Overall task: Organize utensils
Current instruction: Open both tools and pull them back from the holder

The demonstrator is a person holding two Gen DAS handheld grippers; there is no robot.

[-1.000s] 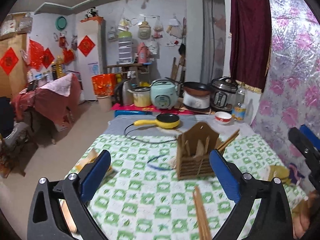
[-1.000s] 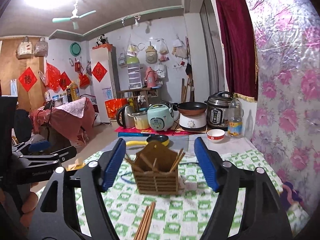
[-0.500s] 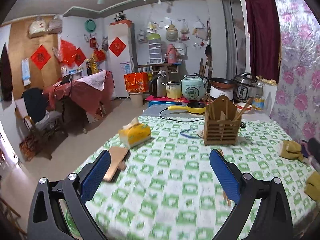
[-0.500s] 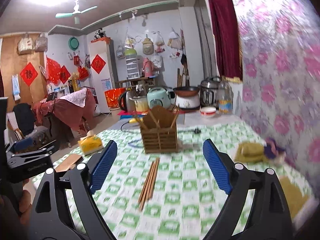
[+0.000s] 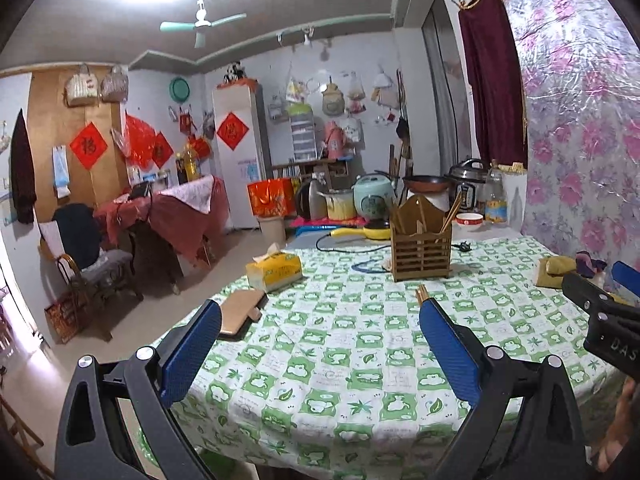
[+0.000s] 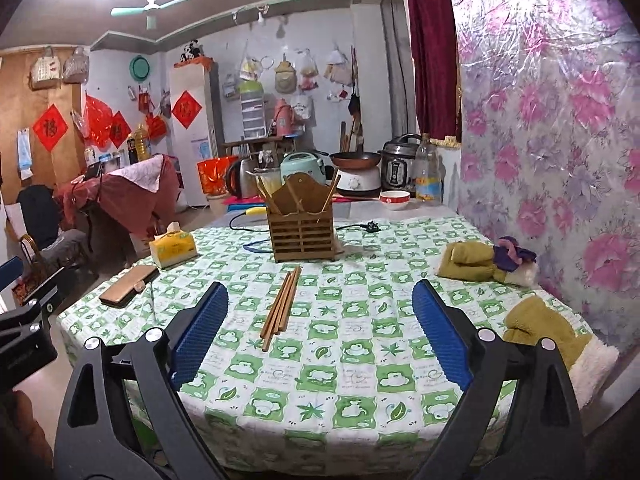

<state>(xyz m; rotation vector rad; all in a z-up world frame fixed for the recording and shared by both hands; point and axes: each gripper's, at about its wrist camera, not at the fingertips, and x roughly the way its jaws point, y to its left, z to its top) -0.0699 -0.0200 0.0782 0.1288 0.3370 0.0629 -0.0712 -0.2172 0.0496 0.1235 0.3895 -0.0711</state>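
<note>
Green-checked tablecloth (image 6: 360,344) with loose chopsticks (image 6: 280,304) and wooden holder (image 6: 302,224), both tongs (image 5: 320,356) (image 6: 320,336) spread, empty

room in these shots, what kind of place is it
Most likely a home kitchen and dining room: a table with a wooden utensil holder, loose chopsticks, and a rice cooker behind.
</note>
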